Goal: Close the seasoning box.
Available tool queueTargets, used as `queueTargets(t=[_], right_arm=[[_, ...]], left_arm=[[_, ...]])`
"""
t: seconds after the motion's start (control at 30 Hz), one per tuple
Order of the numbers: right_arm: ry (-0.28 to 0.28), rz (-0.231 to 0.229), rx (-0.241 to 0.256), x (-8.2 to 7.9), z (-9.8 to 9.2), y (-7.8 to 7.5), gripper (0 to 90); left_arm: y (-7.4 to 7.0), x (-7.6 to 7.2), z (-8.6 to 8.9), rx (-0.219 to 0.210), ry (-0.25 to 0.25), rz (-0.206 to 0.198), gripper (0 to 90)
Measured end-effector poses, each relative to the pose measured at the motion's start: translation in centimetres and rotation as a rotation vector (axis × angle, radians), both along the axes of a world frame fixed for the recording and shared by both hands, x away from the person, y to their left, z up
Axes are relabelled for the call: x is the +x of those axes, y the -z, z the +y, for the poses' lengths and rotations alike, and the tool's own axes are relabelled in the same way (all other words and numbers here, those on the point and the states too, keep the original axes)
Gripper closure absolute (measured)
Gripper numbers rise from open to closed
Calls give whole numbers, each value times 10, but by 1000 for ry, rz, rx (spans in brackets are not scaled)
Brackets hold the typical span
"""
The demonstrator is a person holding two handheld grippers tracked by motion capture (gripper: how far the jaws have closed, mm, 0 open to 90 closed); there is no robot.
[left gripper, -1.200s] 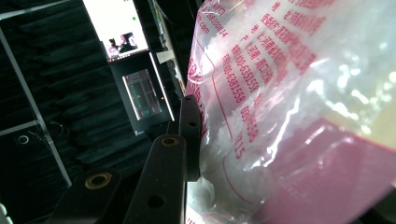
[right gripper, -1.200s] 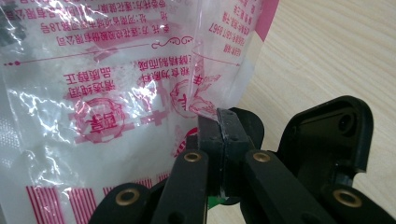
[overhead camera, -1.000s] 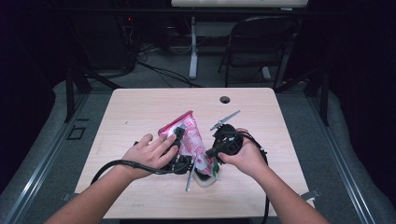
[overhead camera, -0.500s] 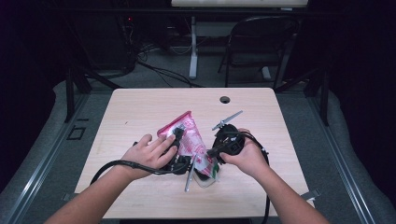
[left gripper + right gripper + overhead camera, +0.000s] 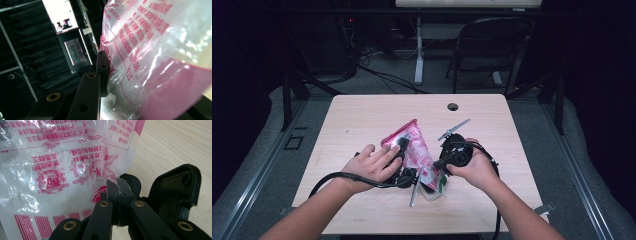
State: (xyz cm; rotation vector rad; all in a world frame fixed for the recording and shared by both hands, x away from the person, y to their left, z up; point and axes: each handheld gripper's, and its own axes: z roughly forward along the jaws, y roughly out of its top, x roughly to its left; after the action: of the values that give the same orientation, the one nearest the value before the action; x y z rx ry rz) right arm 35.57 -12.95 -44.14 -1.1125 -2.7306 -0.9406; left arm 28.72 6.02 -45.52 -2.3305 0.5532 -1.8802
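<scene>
- Little changed over the last second: plastic bag (image 5: 412, 147) in the same spot, near the front middle of the bench (image 5: 362, 115), lying between the two hands.
- Left hand (image 5: 372, 167) and right hand (image 5: 474, 167) in near-identical poses to half a second ago; at most a slight settling of the right one.
- Right claw (image 5: 117, 187) closed tight on a thin edge of the clear film, seen pinched between the jaw tips in the right gripper view.
- Left claw (image 5: 105, 72) clamped on the bag's other side: one jaw pressed flat against the printed film in the left gripper view, the far jaw mostly hidden behind the bag.
- Bag (image 5: 155, 50) clear with red print and a pink band; some pale contents inside, too blurred to identify.
- Judgement: both grips secured and steady, so the work reads as a pause just ahead of pulling the film apart or opening the bag.
- Risk: thin pinch on the right may slip or tear the film once tension comes on.
</scene>
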Motion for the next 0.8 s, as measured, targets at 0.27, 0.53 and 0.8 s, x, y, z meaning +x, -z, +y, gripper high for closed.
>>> queueTargets(t=[0.27,0.53,0.8], right_arm=[[3,4,-8,-2,1,2,900],[-7,1,-13,-2,0,1,900],[5,0,2,-2,-1,1,900]], left_arm=[[0,-1,-3,-6,7,-1,802],[0,-2,-3,-7,11,-5,802],[2,0,0,-18,-7,16,803]])
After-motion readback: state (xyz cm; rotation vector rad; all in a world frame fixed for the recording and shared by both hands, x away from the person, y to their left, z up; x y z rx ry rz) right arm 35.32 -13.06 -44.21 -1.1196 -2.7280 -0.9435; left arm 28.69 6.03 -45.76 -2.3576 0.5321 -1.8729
